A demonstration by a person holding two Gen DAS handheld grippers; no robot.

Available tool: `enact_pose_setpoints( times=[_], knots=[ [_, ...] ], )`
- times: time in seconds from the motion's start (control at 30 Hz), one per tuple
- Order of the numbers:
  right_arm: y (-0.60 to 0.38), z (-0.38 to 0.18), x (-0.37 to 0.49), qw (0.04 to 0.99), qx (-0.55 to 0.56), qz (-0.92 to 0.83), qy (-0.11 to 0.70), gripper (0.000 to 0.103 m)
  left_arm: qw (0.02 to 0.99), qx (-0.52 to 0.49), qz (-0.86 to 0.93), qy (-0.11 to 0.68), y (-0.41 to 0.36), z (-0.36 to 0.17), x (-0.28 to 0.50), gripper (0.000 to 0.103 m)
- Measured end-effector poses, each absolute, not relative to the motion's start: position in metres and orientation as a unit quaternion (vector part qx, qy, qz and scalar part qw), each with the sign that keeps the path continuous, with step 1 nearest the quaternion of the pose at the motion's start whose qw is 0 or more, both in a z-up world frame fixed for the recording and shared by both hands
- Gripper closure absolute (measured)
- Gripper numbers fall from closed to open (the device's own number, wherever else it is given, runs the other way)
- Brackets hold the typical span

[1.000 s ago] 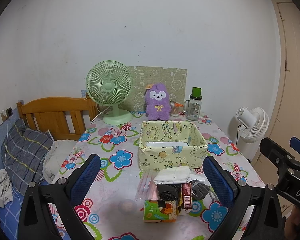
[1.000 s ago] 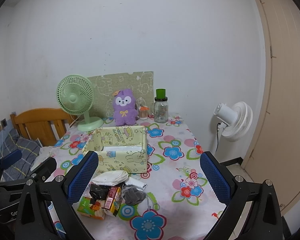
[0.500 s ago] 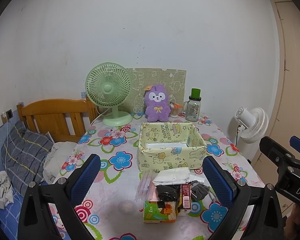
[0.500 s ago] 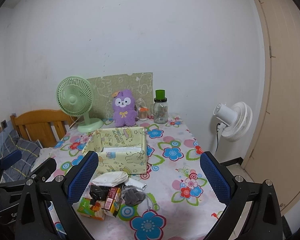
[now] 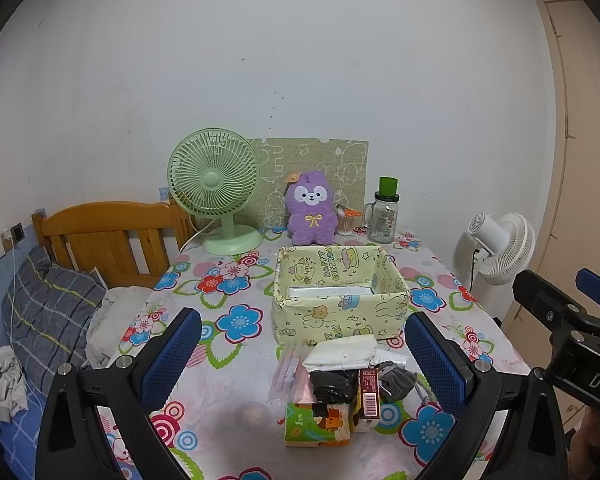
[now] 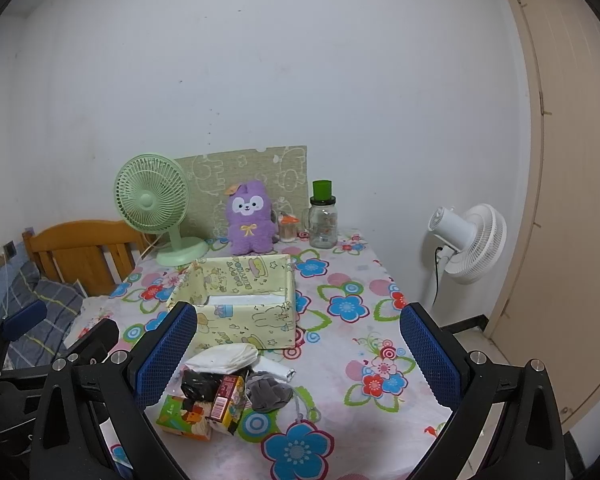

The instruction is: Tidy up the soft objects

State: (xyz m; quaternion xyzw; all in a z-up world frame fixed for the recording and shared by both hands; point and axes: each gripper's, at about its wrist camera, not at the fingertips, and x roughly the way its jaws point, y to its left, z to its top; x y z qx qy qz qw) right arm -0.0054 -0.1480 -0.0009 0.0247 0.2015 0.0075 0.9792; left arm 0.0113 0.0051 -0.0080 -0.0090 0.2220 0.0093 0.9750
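The left wrist view takes in the bed (image 5: 39, 320) with its plaid pillow (image 5: 47, 312) at 9 o'clock and the right gripper (image 5: 572, 332) at 3 o'clock. The right wrist view instead shows the door (image 6: 572, 200), more of the white standing fan (image 6: 472, 240) at 3 o'clock, and the left gripper (image 6: 39, 344) at 8 o'clock.

Both sets of jaws stand wide open and hold nothing.

The yellow cartoon-print box (image 5: 340, 292) sits mid-counter; only a pale lining shows inside it. Just in front of it, at 6 o'clock, lies the pile of soft things: a white folded cloth (image 5: 342, 354), a black bundle (image 5: 334, 384) and a grey cloth (image 6: 267, 392), crowded against a small green carton (image 5: 316, 424) and a red packet (image 5: 368, 392).

The counter (image 5: 219, 360) wears a floral cover. At its 12 o'clock edge, against the white wall, stand a green desk fan (image 5: 215, 188), a purple plush (image 5: 311, 208) and a glass jar (image 5: 384, 216).
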Motion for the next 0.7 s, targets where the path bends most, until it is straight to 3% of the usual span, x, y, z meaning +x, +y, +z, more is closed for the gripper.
enact_pose_setpoints(
  times=[0.7],
  knots=[
    [-0.136,-0.014,0.021,0.974,0.037,0.043,0.219,0.005,0.967,-0.025,0.007,0.253,0.011,-0.028,0.038,0.006]
  ],
)
